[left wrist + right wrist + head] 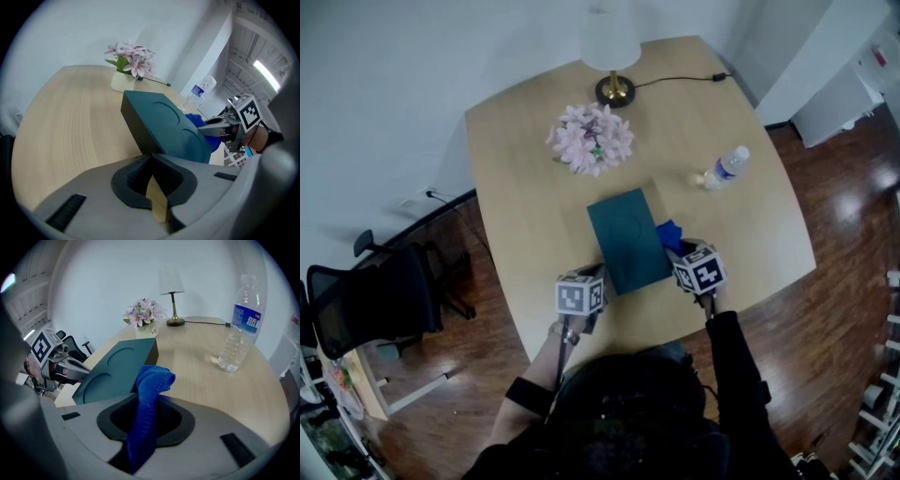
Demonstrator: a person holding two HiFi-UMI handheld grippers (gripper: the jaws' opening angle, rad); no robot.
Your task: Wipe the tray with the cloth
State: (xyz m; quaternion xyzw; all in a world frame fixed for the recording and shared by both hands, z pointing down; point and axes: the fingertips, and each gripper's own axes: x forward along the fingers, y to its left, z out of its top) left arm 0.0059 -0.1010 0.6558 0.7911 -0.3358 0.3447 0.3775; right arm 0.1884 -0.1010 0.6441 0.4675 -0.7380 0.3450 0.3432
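A dark teal tray point(628, 239) lies on the wooden table point(525, 197), just ahead of both grippers. My right gripper point(681, 249) is at the tray's right side, shut on a blue cloth point(150, 394) that sticks up out of its jaws beside the tray point(117, 366). My left gripper point(598, 287) is at the tray's near left corner. Its jaw tips meet just short of the tray's corner point(154, 140), with nothing visibly between them. The left gripper view also shows the cloth point(199, 121) and the right gripper point(234, 124) past the tray.
A vase of pink flowers point(592, 139) and a lamp point(613, 56) stand at the back of the table. A plastic water bottle point(724, 169) lies at the right, near the tray. A black office chair point(375, 300) stands on the floor at the left.
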